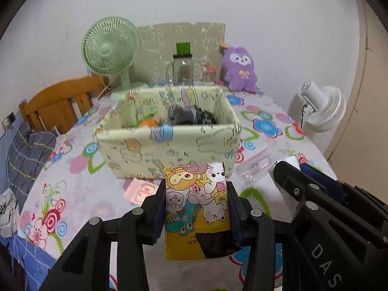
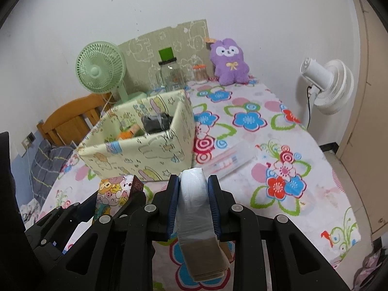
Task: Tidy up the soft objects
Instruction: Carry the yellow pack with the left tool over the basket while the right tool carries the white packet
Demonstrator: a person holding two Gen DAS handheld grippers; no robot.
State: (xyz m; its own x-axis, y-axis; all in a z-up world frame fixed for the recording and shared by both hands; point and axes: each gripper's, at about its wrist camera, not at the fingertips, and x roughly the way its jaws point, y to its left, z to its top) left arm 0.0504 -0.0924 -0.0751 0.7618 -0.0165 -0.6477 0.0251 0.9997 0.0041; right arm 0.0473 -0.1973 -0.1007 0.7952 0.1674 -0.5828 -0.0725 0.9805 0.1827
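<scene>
- left gripper (image 1: 197, 201) jaws were clamped on a cartoon packet (image 1: 197, 208), the fabric box (image 1: 167, 143) just ahead of them.
- right gripper (image 2: 194, 194) jaws were clamped on a white wrapped roll (image 2: 195, 203), box (image 2: 143, 145) ahead-left on the table (image 2: 303, 145).

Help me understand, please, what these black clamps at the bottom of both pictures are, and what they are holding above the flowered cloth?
They are two hand-held grippers, each with a fisheye camera looking along its fingers, so each picture is one gripper's own view. The left gripper is shut on a cartoon-printed packet. The right gripper is shut on a white plastic-wrapped bundle. Ahead of both stands a pale yellow fabric box with dark and orange items already inside. A clear plastic packet lies on the flowered tablecloth. At the back are a green fan, a glass jar and a purple plush toy.
</scene>
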